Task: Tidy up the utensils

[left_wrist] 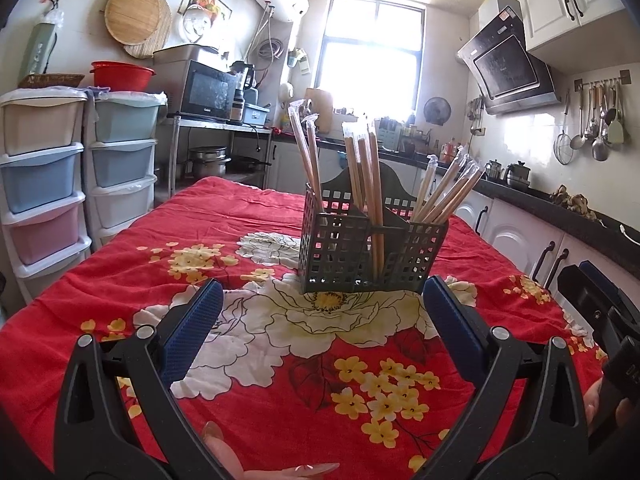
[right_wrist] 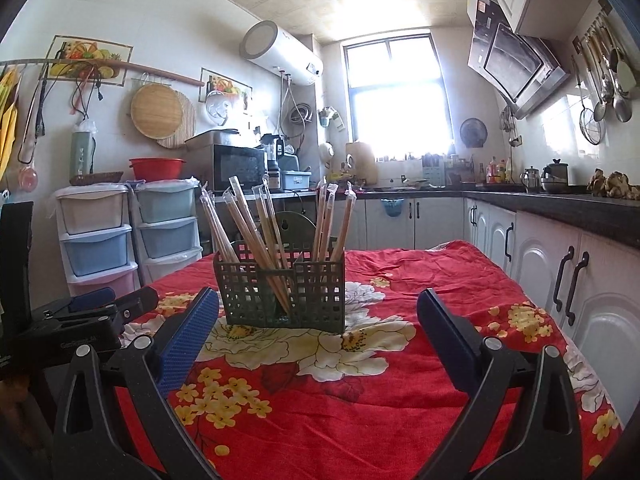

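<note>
While both hand-held grippers (left_wrist: 322, 300) (right_wrist: 318, 308) gape empty, green lattice caddy (left_wrist: 370, 248) holds wrapped chopsticks (left_wrist: 364, 172) upright.

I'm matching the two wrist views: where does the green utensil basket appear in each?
Left wrist: green utensil basket stands centre, slightly right, on the red floral cloth.
Right wrist: basket sits left of centre.
Shared landmark: the bright window behind it.

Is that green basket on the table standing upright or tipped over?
Upright. The green basket sits flat on the red floral cloth, and the wrapped chopsticks stick up out of its compartments.
</note>
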`<state>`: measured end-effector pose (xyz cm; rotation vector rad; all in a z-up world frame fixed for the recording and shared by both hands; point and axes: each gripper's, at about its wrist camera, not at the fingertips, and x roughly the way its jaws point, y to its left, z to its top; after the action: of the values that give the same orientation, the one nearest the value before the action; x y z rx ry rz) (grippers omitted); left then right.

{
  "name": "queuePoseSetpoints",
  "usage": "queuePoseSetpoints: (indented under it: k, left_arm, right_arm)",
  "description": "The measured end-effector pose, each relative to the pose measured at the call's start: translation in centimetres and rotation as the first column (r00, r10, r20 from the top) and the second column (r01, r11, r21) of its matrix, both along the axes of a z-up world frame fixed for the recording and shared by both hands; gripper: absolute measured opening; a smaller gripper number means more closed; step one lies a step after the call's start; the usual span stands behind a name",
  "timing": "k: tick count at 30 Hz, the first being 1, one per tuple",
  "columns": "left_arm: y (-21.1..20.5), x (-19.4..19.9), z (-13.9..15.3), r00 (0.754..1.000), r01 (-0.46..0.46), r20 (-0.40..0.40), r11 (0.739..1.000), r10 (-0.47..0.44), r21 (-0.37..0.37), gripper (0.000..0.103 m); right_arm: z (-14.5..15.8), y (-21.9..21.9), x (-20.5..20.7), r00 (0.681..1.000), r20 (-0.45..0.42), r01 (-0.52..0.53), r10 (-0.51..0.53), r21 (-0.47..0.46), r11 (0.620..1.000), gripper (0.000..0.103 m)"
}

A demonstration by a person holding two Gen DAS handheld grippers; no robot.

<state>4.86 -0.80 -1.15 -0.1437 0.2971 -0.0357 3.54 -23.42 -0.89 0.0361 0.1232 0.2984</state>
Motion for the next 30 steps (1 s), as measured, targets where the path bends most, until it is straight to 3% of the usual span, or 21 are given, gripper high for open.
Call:
queuePoseSetpoints:
  k: [30]
  left_arm:
    - [0.10, -0.10, 0.00, 1.000, -0.002, 0.004, 1.000, 0.002, 0.002, 0.092]
  right_arm:
    - [-0.08, -0.04, -0.24, 1.000, 0.000, 0.013, -0.013, 0.003, 1.000, 0.097]
